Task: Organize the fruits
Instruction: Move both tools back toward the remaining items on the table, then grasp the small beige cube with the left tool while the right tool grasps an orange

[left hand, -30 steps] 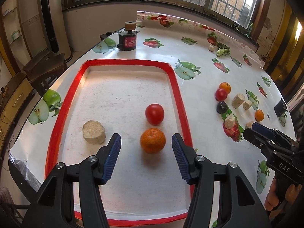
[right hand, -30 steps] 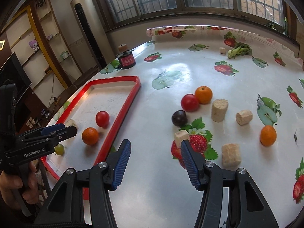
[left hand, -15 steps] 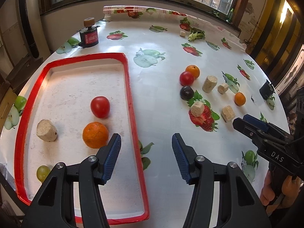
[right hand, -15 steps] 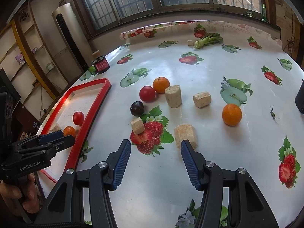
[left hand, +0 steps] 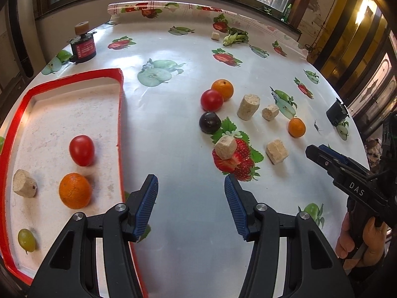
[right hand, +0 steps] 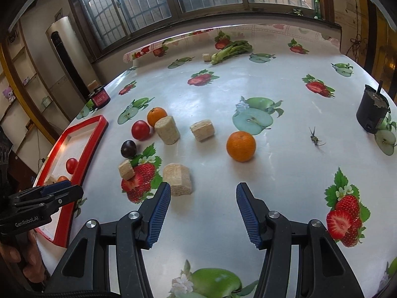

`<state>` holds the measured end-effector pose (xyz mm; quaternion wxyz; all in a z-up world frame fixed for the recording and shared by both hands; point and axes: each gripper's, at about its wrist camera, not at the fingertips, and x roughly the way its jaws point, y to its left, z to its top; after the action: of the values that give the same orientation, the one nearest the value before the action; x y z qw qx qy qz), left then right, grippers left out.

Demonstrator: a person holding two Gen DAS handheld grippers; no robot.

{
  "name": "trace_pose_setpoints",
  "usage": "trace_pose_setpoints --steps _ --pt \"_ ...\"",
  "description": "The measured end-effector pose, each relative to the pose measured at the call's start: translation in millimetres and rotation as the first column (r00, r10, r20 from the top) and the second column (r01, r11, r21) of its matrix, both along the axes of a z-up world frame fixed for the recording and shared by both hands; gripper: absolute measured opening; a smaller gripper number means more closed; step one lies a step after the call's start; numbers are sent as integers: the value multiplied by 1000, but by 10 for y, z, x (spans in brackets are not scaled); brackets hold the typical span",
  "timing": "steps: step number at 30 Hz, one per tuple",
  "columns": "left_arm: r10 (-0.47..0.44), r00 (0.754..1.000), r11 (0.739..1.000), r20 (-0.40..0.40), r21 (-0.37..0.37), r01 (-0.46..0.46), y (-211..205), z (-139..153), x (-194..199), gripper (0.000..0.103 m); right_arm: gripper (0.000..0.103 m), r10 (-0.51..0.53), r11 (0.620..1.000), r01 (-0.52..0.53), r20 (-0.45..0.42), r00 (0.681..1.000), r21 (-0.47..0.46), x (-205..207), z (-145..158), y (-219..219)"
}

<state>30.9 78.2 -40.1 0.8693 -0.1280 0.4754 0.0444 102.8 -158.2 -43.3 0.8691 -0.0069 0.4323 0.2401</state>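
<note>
Both grippers are empty, jaws wide. The lone orange sits on the table, just beyond the right gripper and slightly right of its centreline. The left gripper is farther away, beside the red tray.

Barred, dark-framed windows above the round tabletop's far edge, pale plaster wall, tall cylindrical appliance, perhaps a heater, yellow-trimmed shelves
</note>
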Motion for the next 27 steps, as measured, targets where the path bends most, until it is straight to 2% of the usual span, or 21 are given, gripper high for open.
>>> trace_pose_setpoints --steps 4,12,15,16,18,19,21,24,27 --pt "-27 1000 1000 -16 -12 26 -108 -79 202 54 57 -37 999 38 7 999 -27 202 -35 -81" --pt "-54 997 998 -47 -30 53 -249 -272 538 54 57 -47 996 48 15 999 -79 529 -159 1" --pt "-69 997 998 -24 -2 69 -311 -274 588 53 57 -47 995 48 6 999 -88 602 -231 25" --pt "-73 997 997 -20 2 73 -318 -275 607 50 56 -46 995 46 3 999 -90 619 -258 31" --pt "-87 996 996 -14 13 87 -334 -277 633 26 52 -44 994 46 23 999 -98 618 -279 49" --pt "-94 996 996 -13 11 94 -334 -278 641 24 50 -37 995 40 27 999 -95 615 -280 56" --pt "-103 995 995 -9 4 103 -331 -274 636 24 35 -23 996 25 27 999 -86 611 -277 72" --pt "-107 994 994 5 -10 107 -312 -247 577 24 35 -22 994 26 40 999 -106 578 -257 85" --pt "-102 995 995 24 -16 102 -280 -184 499 24 34 -28 996 32 49 998 -88 527 -195 51"
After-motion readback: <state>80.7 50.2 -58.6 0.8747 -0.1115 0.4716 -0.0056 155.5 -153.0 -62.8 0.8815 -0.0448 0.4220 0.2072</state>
